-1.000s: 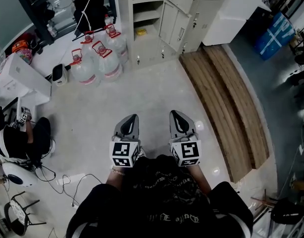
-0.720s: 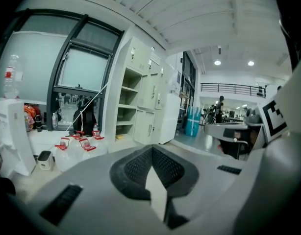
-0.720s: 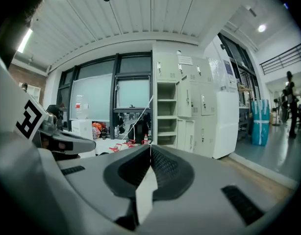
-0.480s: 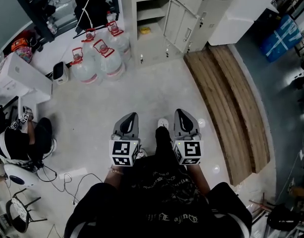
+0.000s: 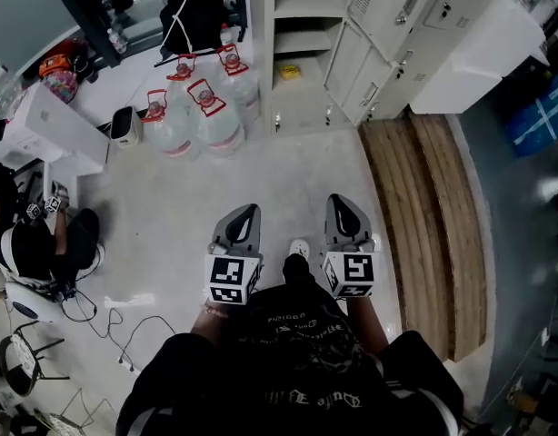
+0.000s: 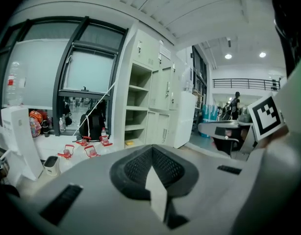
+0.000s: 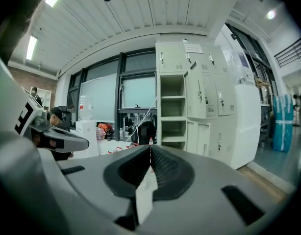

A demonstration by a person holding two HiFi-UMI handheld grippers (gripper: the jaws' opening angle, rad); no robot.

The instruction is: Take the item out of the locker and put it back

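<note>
Left tool [image 5: 249, 210], right tool [image 5: 337, 200] — seemingly closed

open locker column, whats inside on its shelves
A small yellow item lies on a low shelf of the open locker column. The shelves above look bare, though their back corners are shadowed. The closed doors beside it hide their contents.

The pale floor [image 5: 288, 180] in front of the locker [image 5: 302, 98] is bare, so the way straight up to its open shelves [image 5: 306, 3] is free. Left of the locker, big water jugs [image 5: 202, 107] with red caps stand bunched just beside it and block that side. Right of the locker, a big white cabinet [image 5: 479, 53] sticks out, and long wooden boards [image 5: 433, 198] lie on the floor.
</note>
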